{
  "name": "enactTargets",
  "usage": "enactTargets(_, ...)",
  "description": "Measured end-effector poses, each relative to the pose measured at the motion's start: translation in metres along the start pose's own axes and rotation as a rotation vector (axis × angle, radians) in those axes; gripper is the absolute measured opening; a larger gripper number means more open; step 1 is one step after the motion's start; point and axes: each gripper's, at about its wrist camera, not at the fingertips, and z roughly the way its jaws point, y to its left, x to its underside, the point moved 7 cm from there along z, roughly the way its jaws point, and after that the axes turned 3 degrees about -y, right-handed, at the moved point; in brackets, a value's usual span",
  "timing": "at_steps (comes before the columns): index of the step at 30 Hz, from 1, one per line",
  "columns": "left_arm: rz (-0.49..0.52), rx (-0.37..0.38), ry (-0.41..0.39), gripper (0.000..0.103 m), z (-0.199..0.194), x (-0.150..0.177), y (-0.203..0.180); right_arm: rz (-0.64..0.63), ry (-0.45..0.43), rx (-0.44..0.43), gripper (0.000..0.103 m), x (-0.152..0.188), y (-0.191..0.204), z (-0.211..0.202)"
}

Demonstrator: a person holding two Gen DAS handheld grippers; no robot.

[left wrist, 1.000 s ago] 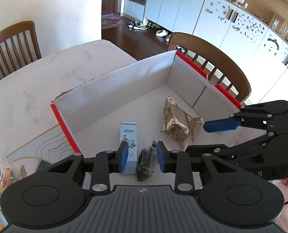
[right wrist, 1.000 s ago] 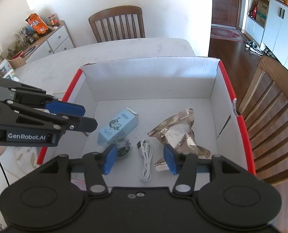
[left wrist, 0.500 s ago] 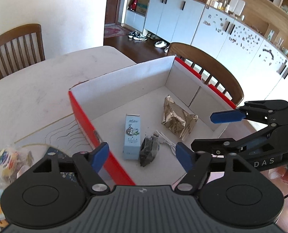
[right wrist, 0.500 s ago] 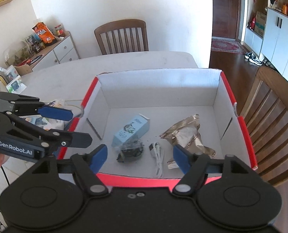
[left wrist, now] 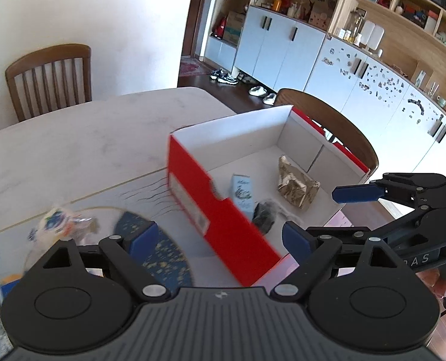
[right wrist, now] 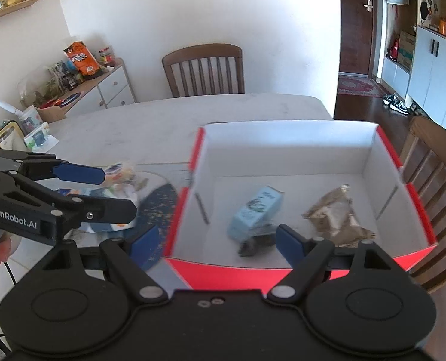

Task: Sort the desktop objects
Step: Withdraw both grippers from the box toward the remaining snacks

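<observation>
Hovering over the near edge of the red box (right wrist: 298, 273), I see both grippers spread wide with nothing between the pads; their jaws have just been opening. My left gripper (left wrist: 217, 237) and right gripper (right wrist: 214, 240) are clear of the contents. Inside lie the blue carton (right wrist: 254, 213), a dark bundle (left wrist: 263, 215) and a gold packet (left wrist: 296, 185). Snack wrappers (left wrist: 62, 221) lie on the table (left wrist: 72, 150).

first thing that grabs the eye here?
The open red cardboard box with white inside on the pale marble table, holding a light blue carton, a crumpled gold foil packet and a dark small bundle. In front, both black grippers with blue pads, left and right, stand open and empty.
</observation>
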Motion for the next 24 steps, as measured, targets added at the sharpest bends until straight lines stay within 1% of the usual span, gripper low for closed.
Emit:
enactTargets(6, -0.042, -0.011, -0.013, 0.089, -0.023, 0.015, 0.037, 0.005, -0.017, -0.007, 0.085, -0.003, 0.037, 0.009)
enactTargets(12, -0.071, -0.017, -0.033, 0.090, -0.044, 0.031, 0.072, 0.003, -0.022, -0.011, 0.088, -0.002, 0.069, 0.021)
enactTargets(13, -0.076, -0.024, -0.038, 0.091, -0.047, 0.034, 0.080, 0.001, -0.023, -0.009, 0.088, -0.002, 0.074, 0.024)
enactTargets(15, -0.086, -0.030, -0.036, 0.103, -0.052, 0.041, 0.091, 0.002, -0.022, -0.009, 0.089, -0.001, 0.082, 0.030)
enactTargets(21, -0.115, -0.050, -0.024, 0.103, -0.059, 0.063, 0.125, 0.011, -0.020, -0.003, 0.089, 0.000, 0.104, 0.051)
enactTargets(24, -0.113, -0.070, -0.021, 0.103, -0.059, 0.070, 0.139, 0.014, -0.014, 0.000, 0.089, -0.001, 0.112, 0.064)
